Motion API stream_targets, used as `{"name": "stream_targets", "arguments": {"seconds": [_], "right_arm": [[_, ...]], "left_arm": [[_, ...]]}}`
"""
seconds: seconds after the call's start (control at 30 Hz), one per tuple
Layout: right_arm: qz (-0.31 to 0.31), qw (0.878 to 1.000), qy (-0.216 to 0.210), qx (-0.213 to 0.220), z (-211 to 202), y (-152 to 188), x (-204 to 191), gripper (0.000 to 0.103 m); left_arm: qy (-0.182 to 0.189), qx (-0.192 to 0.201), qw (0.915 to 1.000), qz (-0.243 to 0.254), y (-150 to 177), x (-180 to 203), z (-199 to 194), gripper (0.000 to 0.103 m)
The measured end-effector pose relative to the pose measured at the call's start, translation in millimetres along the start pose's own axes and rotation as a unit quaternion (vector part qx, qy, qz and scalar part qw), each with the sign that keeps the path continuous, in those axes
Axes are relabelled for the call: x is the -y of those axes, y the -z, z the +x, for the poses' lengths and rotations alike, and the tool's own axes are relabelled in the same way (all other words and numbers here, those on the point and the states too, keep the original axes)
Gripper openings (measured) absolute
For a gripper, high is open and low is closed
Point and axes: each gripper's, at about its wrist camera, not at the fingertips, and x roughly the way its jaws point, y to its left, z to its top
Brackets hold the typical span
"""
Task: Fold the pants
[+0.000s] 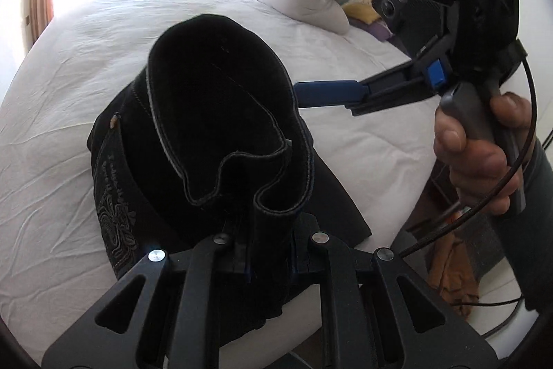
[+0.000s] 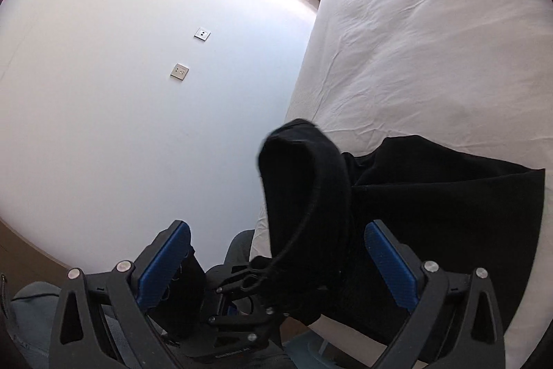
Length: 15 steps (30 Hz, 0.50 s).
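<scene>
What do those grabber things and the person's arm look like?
Both are black frames with silver round screws. The right gripper has long black jaws with flat blue pads, a grey handle and a thin black cable looping off it. The arm wears a dark grey sleeve. The left gripper has the same frame.

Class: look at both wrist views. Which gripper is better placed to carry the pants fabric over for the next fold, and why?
Left. The left gripper is shut on the black pants hem; the right gripper is open, holding nothing.

R claw (image 2: 276, 268) wide open | black pants (image 2: 432, 213) on bed (image 2: 432, 40)
</scene>
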Motion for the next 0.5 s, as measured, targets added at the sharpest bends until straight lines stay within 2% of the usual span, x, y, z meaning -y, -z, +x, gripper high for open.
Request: {"name": "stream_targets", "arguments": {"seconds": [0.03, 0.17, 0.23, 0.3, 0.37, 0.4, 0.47, 0.5], "right_arm": [[-0.001, 1.000, 0.012, -0.008, 2.9, 7.7, -2.6, 0.103], [0.038, 0.996, 0.068, -0.041, 6.0, 12.7, 36.9, 0.103], [0.064, 0.995, 0.069, -0.046, 8.0, 16.0, 53.8, 0.103], [0.075, 0.994, 0.067, -0.041, 3.2, 19.2, 66.7, 0.097], [0.079, 0.993, 0.080, -0.042, 1.1, 21.5, 73.5, 0.084], [0.083, 0.992, 0.087, -0.043, -0.1, 22.6, 77.7, 0.082], [0.087, 0.990, 0.101, -0.046, -4.5, 22.9, 82.2, 0.069], [0.087, 0.989, 0.109, -0.046, -7.3, 22.7, 85.4, 0.065]], "left_arm": [[-0.001, -0.005, 0.9999, 0.013, -3.1, 9.5, 8.7, 0.013], [-0.016, -0.018, 0.9973, 0.069, 5.2, 31.3, 22.0, 0.013], [-0.024, -0.026, 0.9955, 0.088, 10.1, 41.9, 29.2, 0.013], [-0.039, -0.031, 0.9926, 0.111, 11.7, 49.7, 35.2, 0.013], [-0.053, -0.039, 0.9889, 0.133, 14.8, 66.5, 47.8, 0.013], [-0.062, -0.042, 0.9861, 0.148, 15.9, 73.4, 52.7, 0.013], [-0.073, -0.046, 0.9815, 0.171, 21.3, 79.2, 53.4, 0.013], [-0.080, -0.047, 0.9781, 0.186, 23.7, 85.8, 56.8, 0.013]]}}
